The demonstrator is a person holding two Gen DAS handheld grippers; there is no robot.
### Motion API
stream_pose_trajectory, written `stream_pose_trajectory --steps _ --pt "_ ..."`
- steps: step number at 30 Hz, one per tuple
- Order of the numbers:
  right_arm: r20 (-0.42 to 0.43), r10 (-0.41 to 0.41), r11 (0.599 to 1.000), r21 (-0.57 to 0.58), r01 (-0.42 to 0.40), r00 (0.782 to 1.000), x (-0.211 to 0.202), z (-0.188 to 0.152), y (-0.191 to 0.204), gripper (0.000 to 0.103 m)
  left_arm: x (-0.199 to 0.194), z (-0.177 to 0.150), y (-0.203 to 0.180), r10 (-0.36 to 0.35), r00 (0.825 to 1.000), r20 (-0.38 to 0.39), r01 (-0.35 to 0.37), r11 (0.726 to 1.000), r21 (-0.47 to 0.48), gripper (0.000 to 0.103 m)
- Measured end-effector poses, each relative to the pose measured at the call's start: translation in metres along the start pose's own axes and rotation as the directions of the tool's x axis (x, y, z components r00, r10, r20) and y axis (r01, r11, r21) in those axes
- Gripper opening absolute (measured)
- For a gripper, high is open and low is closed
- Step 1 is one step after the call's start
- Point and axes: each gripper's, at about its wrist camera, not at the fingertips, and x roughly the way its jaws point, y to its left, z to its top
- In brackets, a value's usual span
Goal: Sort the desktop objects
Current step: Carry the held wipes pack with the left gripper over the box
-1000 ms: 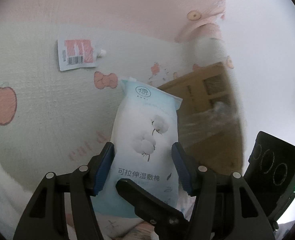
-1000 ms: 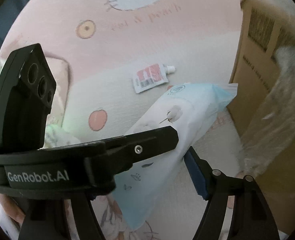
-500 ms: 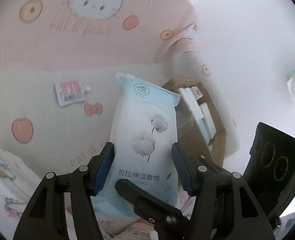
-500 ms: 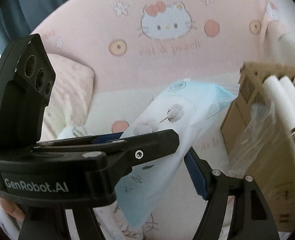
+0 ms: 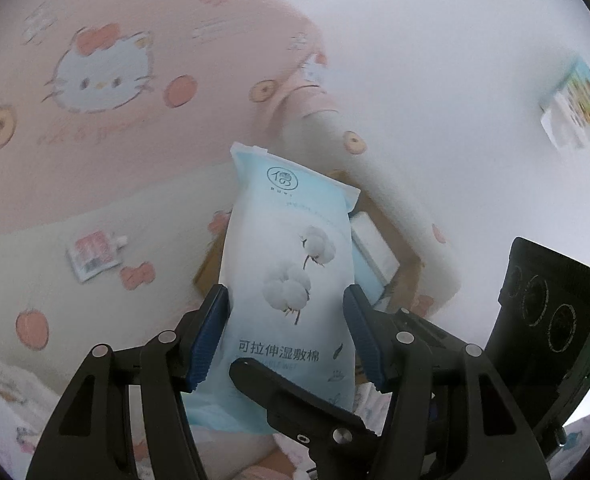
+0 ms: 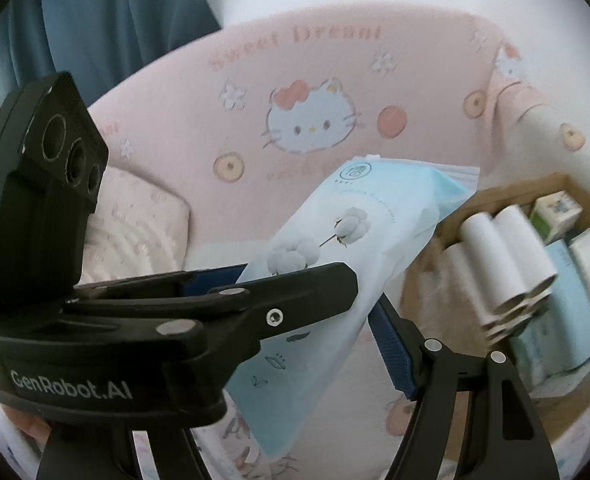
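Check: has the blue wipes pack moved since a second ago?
Yes. The wipes pack has gone up: the small pouch on the bed looks farther below, and the cardboard box is now seen from above.

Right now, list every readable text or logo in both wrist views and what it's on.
"可拉伸湿敷棉": blue and white pouch, front.
Round logo, one character: pouch top; small print beneath unreadable.
"GenRobot.AI": left gripper body, right wrist view.
"Sweet Dream": pink bedding.
Barcode sachet, box contents: too blurred.
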Motion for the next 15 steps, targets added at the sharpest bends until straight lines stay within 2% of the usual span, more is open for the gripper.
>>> stream_pose_trajectory --steps 8,15 --pt "0.055 -0.058 0.995 0.079 0.054 0.997 -0.041 -0.001 -0.053 0.071 0.043 0.018 -0.057 -0.051 0.997 -0.051 0.056 0.993 0.101 0.063" --pt "0.066 -0.138 0.979 0.160 0.126 0.988 -0.066 -0.009 -0.106 0.071 0.095 0.020 -0.114 -0.064 0.990 -0.127 0.092 0.967 0.237 0.063"
